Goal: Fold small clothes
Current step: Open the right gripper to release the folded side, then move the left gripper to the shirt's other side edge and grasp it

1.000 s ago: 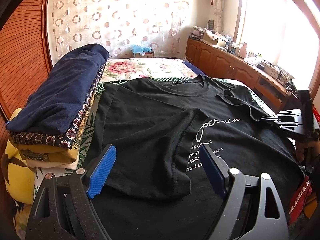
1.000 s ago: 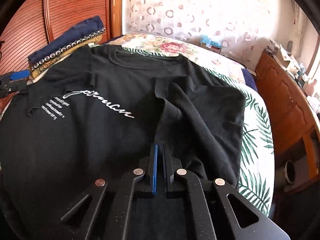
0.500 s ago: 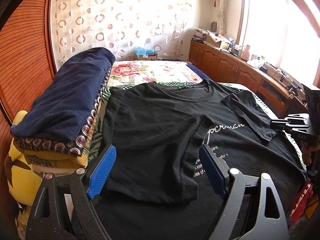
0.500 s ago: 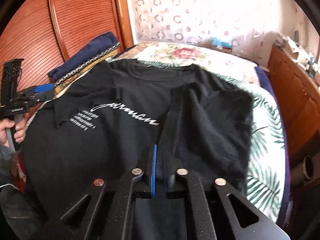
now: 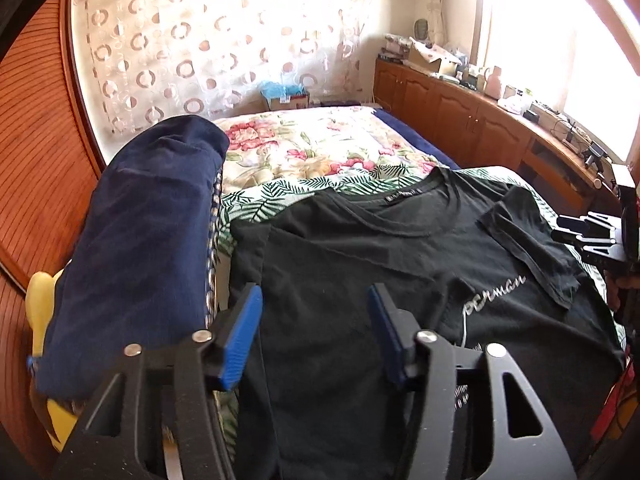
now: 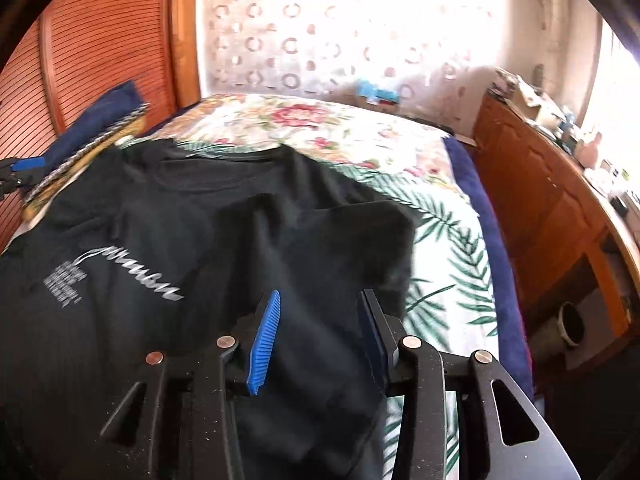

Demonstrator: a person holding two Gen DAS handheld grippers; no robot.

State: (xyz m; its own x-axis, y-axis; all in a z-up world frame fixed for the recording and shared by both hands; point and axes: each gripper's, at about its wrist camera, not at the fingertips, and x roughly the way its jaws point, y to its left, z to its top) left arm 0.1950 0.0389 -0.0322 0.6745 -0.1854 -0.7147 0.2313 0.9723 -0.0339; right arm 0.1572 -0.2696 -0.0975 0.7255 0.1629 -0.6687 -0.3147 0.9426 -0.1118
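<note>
A black T-shirt with white script lettering lies flat on the bed, with both sleeves folded inward over its front. My left gripper hovers over the shirt's left part. Its jaws are closing, and the blue pads touch no cloth. At the right edge of that view is my right gripper, beside the folded sleeve. In the right wrist view the T-shirt fills the left half. My right gripper is over the folded-in side panel with its jaws opening, and the cloth lies loose beneath them. The left gripper shows at the far left.
A folded navy blanket tops a stack with yellow cloth at the bed's left edge. Past the shirt lies a floral bedspread. Wooden cabinets with clutter on top run along the right. A slatted wooden wardrobe stands on the left.
The right gripper was shut on the shirt's fold and has opened, letting the cloth drop. The left gripper's jaws have narrowed, and it has shifted left toward the blanket stack.
</note>
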